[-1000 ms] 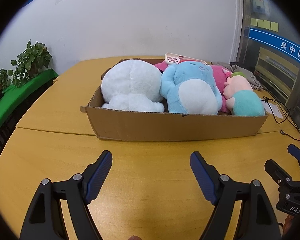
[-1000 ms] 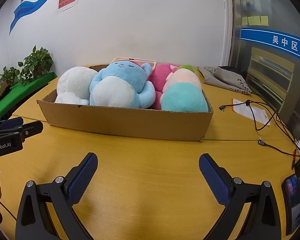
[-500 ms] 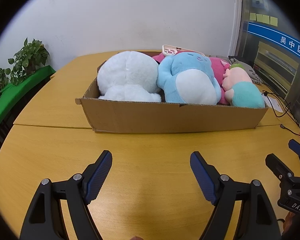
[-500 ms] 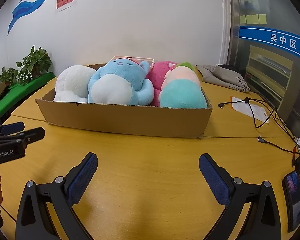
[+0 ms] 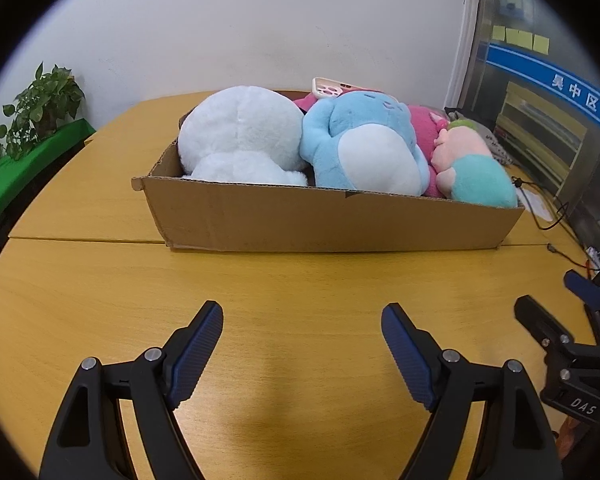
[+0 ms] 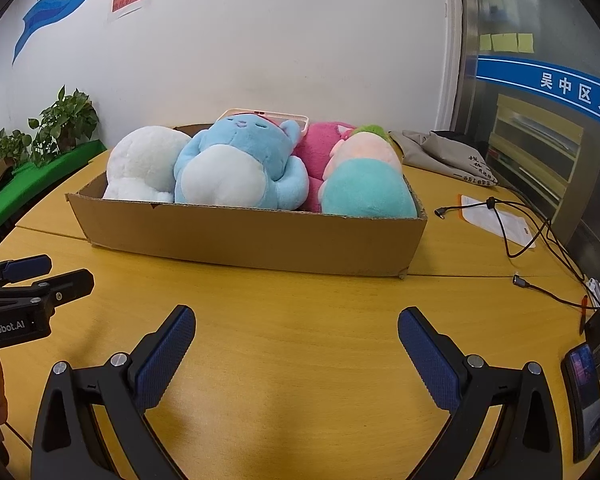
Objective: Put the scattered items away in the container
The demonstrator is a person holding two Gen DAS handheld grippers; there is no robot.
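On my feeds both grippers, left and right, are spread wide with nothing in them, hovering over the table. All the plushies, white, blue, pink and teal, sit packed in the box.

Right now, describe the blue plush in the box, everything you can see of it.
The blue plush is a soft, fuzzy light-blue toy with a big pale belly patch, stubby arms and a small stitched face near the top. It lies leaning back in the cardboard box, rising above the rim. It presses against the white plush on one side and the pink plush on the other. A pink phone case sits behind its head. No gripper touches it.
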